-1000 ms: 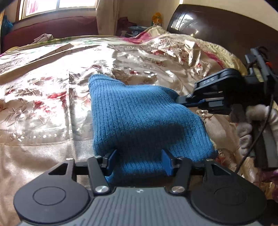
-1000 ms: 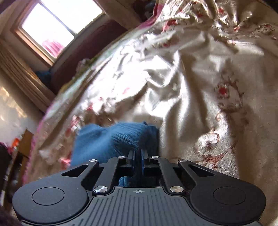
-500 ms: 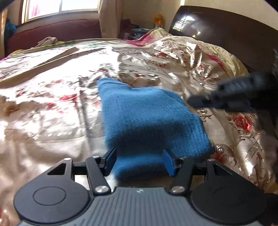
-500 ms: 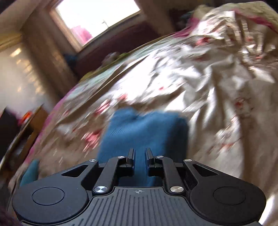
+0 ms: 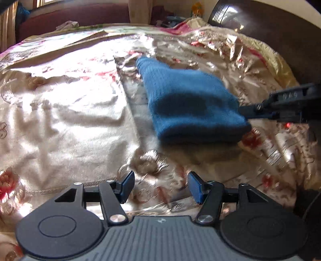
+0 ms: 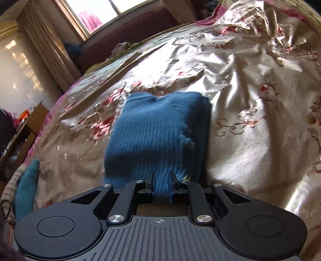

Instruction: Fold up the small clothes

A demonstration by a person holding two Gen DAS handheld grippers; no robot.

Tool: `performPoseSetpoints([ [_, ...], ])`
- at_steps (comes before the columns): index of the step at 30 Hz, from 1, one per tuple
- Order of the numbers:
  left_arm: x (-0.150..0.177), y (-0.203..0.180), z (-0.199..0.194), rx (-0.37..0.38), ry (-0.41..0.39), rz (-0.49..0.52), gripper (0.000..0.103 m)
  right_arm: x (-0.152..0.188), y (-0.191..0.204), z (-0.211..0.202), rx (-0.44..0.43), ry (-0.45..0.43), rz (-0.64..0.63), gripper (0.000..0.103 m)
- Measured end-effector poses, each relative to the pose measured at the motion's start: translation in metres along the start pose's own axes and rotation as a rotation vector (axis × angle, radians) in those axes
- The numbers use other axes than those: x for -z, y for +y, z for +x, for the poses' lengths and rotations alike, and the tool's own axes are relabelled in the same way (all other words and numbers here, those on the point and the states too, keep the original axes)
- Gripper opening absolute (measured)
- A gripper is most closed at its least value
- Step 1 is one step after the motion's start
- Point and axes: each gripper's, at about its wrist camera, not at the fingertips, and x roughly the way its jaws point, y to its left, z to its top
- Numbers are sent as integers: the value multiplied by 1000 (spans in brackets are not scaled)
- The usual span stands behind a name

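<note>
Folded blue rib-knit garment (image 5: 192, 104) lies flat on the shiny cream satin bedspread with red flower embroidery (image 5: 70, 120), a compact block, folded edge thick on its near side in the left wrist view. In the right wrist view the same blue knit (image 6: 158, 132) runs away from the camera, collar-like notch at the far end, near end right under the tool.

Left gripper (image 5: 160, 186): released, blue pads wide apart, nothing between them, only bedspread below. It sits well short of the garment, clear gap of bedspread between fingertips and the fold.

Right gripper (image 6: 161, 182): jaws have just been opening, now a narrow gap. Near edge of the blue knit shows in that gap, but pads do not look pressed on it, cloth lies slack on the bed. So released, barely parted. In the left wrist view this gripper (image 5: 252, 111) comes in from the right, tip at the garment's right edge; touching or just beside, cannot tell.

Background: dark wooden headboard (image 5: 260, 22) at the far right, dark red sofa or bench (image 5: 70, 16) under a window (image 6: 96, 12), curtain (image 6: 46, 50) beside it. A teal cloth item (image 6: 26, 190) lies at the bed's left edge, well apart from the folded one. Some motion blur in both views
</note>
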Motion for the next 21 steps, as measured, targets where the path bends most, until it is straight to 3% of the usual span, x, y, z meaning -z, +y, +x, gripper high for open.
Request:
performPoseSetpoints([
  [10,19,-12,1,-24,16,29,61,29,-7,2,58,26,57,15],
  [17,5,-19,-8,-4,-19,11,61,34,6,-13,47,-59,38,16],
  [21,2,-24,-6,-21,-15,22,62,48,5,-3,47,-32,49,19],
])
